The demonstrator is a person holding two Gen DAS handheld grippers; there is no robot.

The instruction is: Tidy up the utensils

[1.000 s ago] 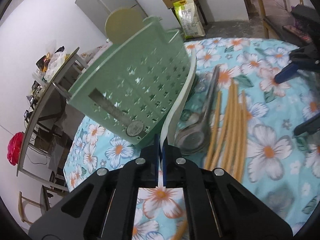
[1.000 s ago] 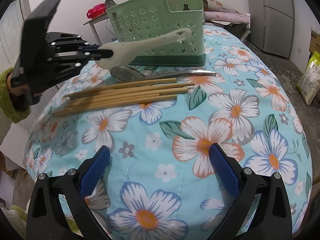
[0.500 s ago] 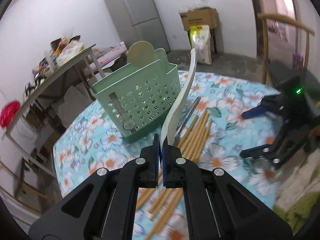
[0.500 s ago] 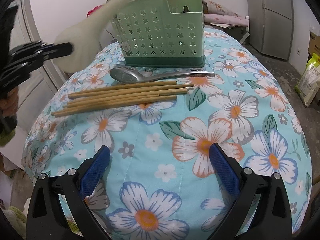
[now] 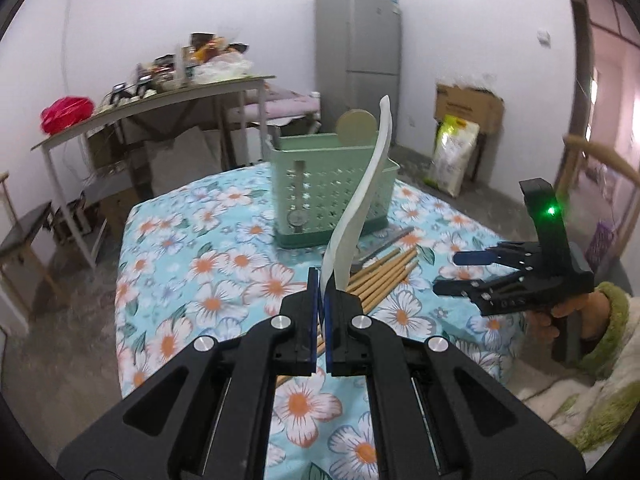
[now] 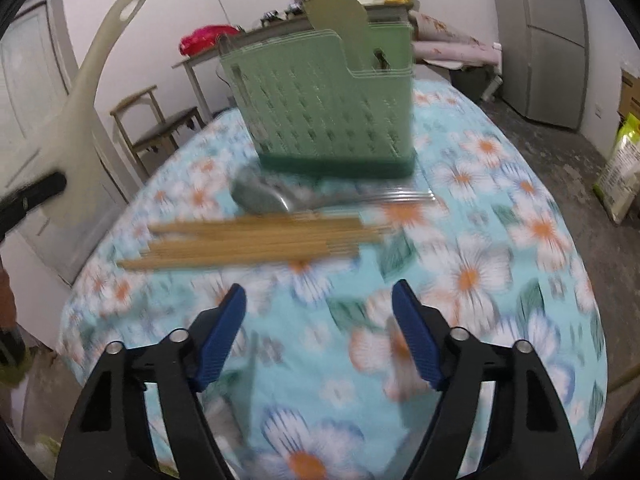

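Floral cloth covers the bench [image 5: 168, 240]; the left tongs [image 5: 319, 280] pinch the white rice paddle [image 5: 360, 208] by its blade, long axis near upright, handle hole topmost; turn it before lowering into the green caddy [image 5: 332, 184] beyond; right tongs [image 6: 320, 304] hang wide, empty.

Right wrist view: utensil caddy [image 6: 320, 108] at 12 o'clock on the table [image 6: 500, 280]; metal spoon [image 6: 264, 198] lies just before its base, chopsticks [image 6: 256, 240] bundled crosswise just nearer than the spoon. Rice paddle [image 6: 80, 92] at 10 o'clock, raised off the table, well left of the caddy. Behind the caddy at 12, a side table [image 6: 208, 60]; fridge [image 6: 548, 40] at 2 o'clock.
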